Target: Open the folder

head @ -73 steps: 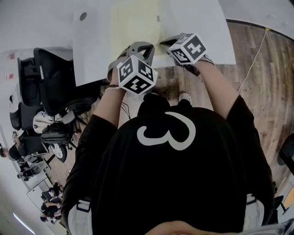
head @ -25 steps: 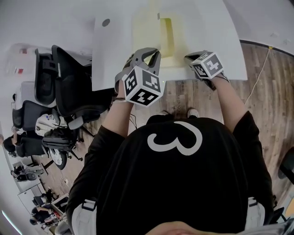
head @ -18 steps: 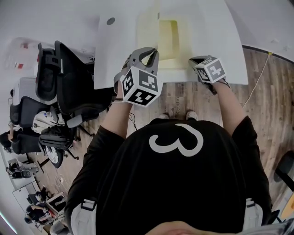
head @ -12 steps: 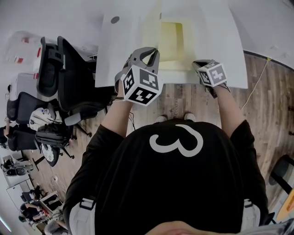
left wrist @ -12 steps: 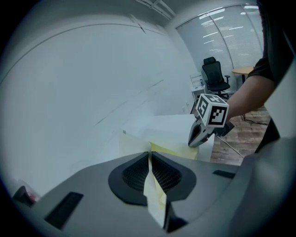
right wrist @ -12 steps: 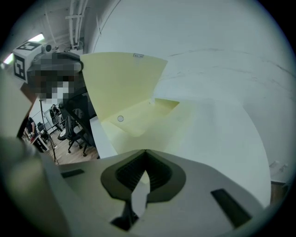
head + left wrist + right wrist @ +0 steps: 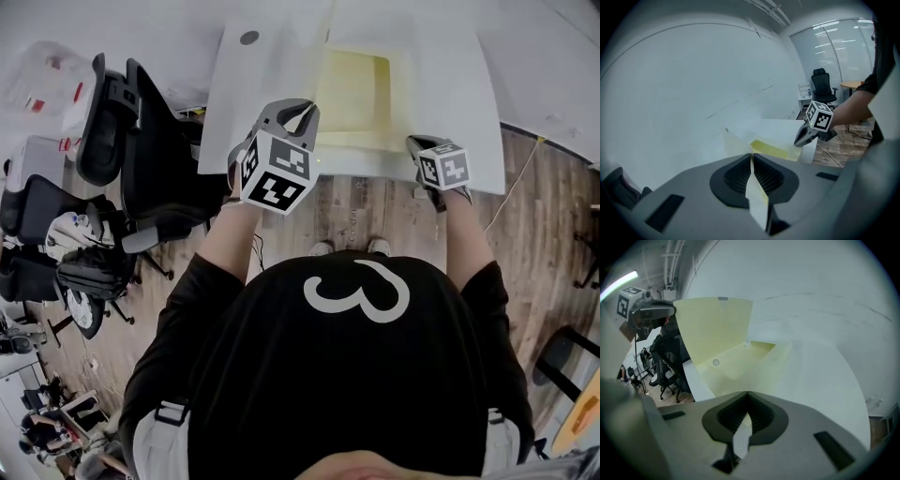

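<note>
Off to the left the chairs (image 7: pixel 141 150) stand clear of the work. The left gripper (image 7: pixel 300 108) is pressed together on the thin yellow cover (image 7: pixel 715 329), whose sheet runs straight between its jaws in the left gripper view (image 7: pixel 751 157). The cover stands lifted, roughly upright, so the opening step looks well under way but not finished. The folder (image 7: pixel 354 89) lies on the white table (image 7: pixel 459 103) near its front edge, with its yellow inside showing. At the right, the right gripper (image 7: pixel 415 142) is also pinched shut on a pale sheet edge (image 7: pixel 747 397), apparently the folder's lower leaf at the near edge, pinning it down.

The next move probably calls for swinging the cover over to the left until it lies flat, with the right grip steady so the folder does not slide; then both can let go.

In the head view the raised cover is nearly edge-on and washed out, and both pinch points sit under the gripper bodies. The folder's far edge is close to the frame top. I cannot tell whether any papers lie inside.
</note>
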